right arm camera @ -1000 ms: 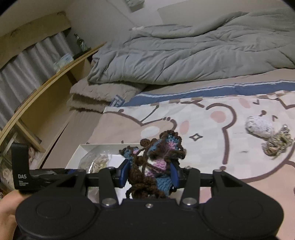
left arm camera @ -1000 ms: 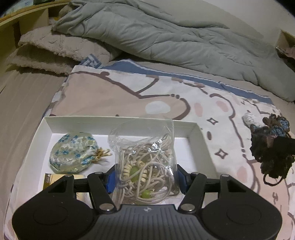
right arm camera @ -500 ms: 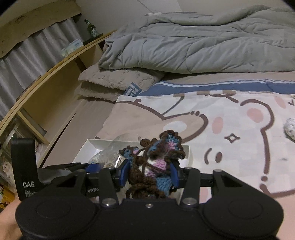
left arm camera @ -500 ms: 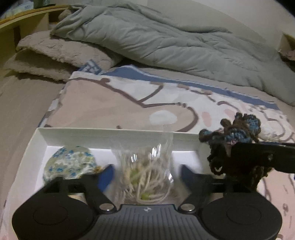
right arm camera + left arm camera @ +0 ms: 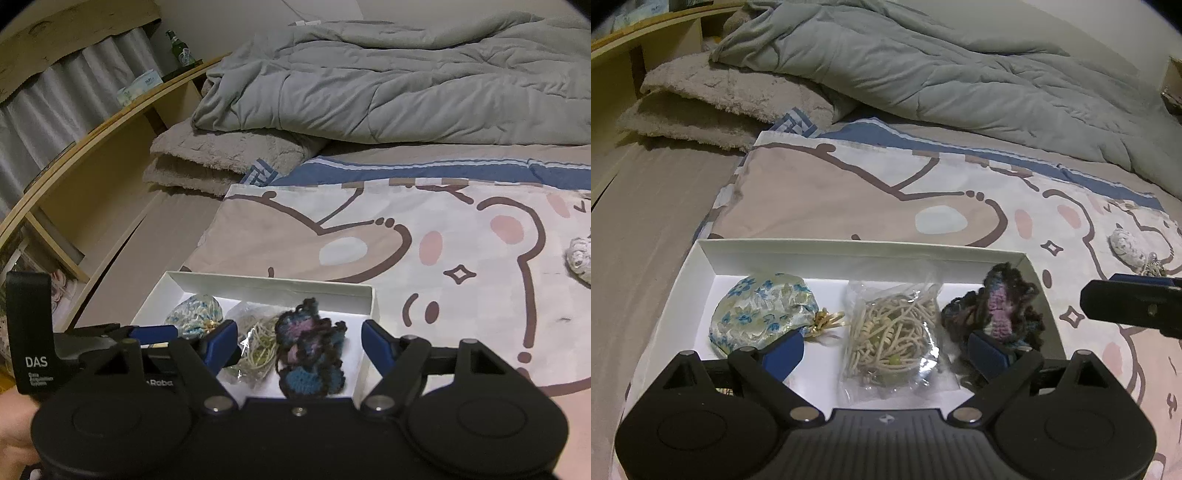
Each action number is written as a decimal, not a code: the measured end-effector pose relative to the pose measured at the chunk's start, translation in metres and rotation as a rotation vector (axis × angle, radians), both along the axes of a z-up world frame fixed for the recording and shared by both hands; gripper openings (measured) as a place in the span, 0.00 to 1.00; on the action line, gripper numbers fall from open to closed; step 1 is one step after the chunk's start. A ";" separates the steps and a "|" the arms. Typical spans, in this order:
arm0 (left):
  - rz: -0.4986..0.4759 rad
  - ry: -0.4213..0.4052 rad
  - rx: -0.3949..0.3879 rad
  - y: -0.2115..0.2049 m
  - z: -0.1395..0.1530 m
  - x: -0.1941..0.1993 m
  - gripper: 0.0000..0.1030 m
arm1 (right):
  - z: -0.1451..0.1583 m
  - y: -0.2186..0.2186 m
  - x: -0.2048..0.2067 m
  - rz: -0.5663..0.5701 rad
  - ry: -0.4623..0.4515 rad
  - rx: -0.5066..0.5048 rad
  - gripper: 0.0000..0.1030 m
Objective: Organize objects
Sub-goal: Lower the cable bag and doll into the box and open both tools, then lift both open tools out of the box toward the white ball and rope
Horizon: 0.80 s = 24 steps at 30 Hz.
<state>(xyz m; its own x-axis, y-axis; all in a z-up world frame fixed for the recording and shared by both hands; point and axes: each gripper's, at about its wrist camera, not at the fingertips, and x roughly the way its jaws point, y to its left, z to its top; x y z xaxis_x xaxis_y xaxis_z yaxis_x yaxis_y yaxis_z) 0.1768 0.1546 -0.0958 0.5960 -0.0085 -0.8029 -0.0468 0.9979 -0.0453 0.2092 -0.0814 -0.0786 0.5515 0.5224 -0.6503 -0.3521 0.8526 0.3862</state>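
A white box (image 5: 864,252) lies on the bed; it also shows in the right wrist view (image 5: 273,286). In it lie a floral cloth pouch (image 5: 761,310), a clear bag of beige cord with green beads (image 5: 892,332) and a brown, blue and pink crochet piece (image 5: 995,310). My left gripper (image 5: 886,349) is open over the box, its jaws either side of the cord bag. My right gripper (image 5: 299,341) is open, with the crochet piece (image 5: 312,352) lying loose in the box between its jaws. The pouch (image 5: 195,314) and cord bag (image 5: 255,347) show to its left.
A white knitted item (image 5: 1126,247) and a small tangled piece (image 5: 1154,264) lie on the bear-print cover (image 5: 849,192) to the right of the box. A grey duvet (image 5: 942,70) and folded blankets (image 5: 713,99) lie beyond. A wooden shelf (image 5: 85,147) runs along the left.
My left gripper opened and let go of the cord bag in the box. My right gripper carried the crochet piece over the box, opened and released it at the right end.
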 end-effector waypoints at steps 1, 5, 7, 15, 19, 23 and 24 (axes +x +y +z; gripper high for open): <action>-0.003 -0.002 0.002 -0.001 0.002 -0.002 0.93 | 0.001 -0.001 -0.002 -0.001 0.000 -0.001 0.73; -0.010 -0.007 0.009 -0.004 0.009 -0.009 0.93 | 0.003 -0.004 -0.007 0.001 -0.001 -0.011 0.73; -0.010 -0.007 0.006 -0.005 0.012 -0.013 0.93 | 0.003 -0.006 -0.011 0.004 0.000 -0.013 0.73; 0.016 -0.019 -0.011 -0.005 0.029 -0.030 0.93 | 0.012 -0.013 -0.027 0.014 -0.017 -0.012 0.73; 0.020 -0.033 -0.005 -0.005 0.038 -0.041 0.93 | 0.019 -0.016 -0.036 0.029 -0.035 -0.023 0.74; 0.025 -0.045 -0.002 -0.006 0.046 -0.051 0.93 | 0.025 -0.021 -0.046 0.044 -0.053 -0.039 0.74; 0.025 -0.048 -0.002 -0.006 0.048 -0.054 0.93 | 0.026 -0.022 -0.048 0.046 -0.055 -0.040 0.74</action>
